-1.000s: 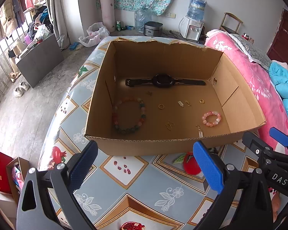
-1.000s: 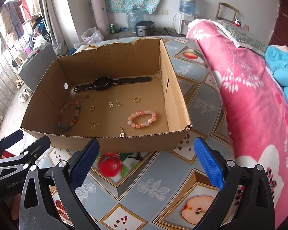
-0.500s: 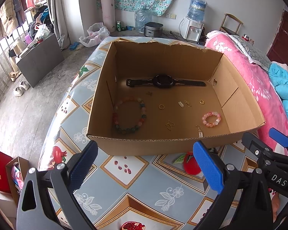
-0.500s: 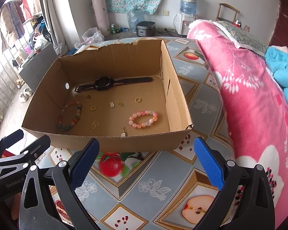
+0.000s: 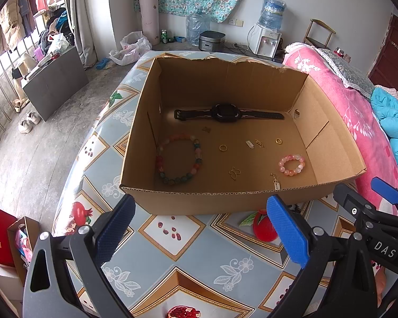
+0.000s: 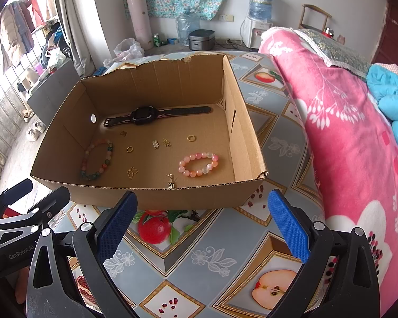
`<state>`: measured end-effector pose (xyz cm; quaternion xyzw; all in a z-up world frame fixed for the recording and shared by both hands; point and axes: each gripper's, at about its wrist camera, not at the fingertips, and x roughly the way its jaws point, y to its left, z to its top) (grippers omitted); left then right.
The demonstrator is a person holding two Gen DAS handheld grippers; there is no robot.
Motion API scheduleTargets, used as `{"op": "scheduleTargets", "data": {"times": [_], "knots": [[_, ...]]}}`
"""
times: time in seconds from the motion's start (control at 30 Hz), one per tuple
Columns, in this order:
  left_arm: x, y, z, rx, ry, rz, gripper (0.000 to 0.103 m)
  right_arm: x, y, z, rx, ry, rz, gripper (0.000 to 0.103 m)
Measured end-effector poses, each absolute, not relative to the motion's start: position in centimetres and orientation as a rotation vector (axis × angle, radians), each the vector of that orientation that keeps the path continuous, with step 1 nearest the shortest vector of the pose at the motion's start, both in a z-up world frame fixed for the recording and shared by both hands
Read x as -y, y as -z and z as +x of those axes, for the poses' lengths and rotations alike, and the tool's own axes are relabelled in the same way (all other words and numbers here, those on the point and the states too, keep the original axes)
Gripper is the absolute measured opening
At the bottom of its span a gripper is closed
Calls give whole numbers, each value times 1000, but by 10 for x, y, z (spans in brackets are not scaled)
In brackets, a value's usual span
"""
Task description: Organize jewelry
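Observation:
A shallow cardboard box (image 5: 199, 201) (image 6: 188, 198) stands on the patterned table. Inside lie a black watch (image 5: 225, 114) (image 6: 146, 115) at the back, a multicoloured bead bracelet (image 5: 179, 161) (image 6: 96, 163) on the left, a pink bead bracelet (image 5: 291, 164) (image 6: 199, 164) on the right, and several small gold rings and charms (image 5: 234, 173) (image 6: 132, 172) between them. My left gripper (image 5: 201, 233) and my right gripper (image 6: 203, 228) both hover open and empty just in front of the box's near wall. Each gripper shows at the edge of the other's view.
The table (image 5: 193, 251) wears a blue-grey cloth with fruit prints and drops off at its left edge (image 5: 66, 201). A bed with a pink blanket (image 6: 345, 132) runs along the right. On the floor at the left stand a grey cabinet (image 5: 53, 82) and red bags (image 5: 0, 235).
Both views have shifted slightly, with the box sitting a touch lower in frame. Both grippers stay open, and nothing in the box has moved.

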<state>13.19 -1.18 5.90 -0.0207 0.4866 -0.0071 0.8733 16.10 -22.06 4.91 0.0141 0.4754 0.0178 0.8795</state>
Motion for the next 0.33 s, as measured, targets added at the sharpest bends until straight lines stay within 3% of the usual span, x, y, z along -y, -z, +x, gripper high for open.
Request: {"op": "scheduleTargets", "data": {"times": [0.33], "knots": [[12, -60, 131, -1018, 12, -46, 97, 221, -49, 161, -992, -37, 29, 95]]}}
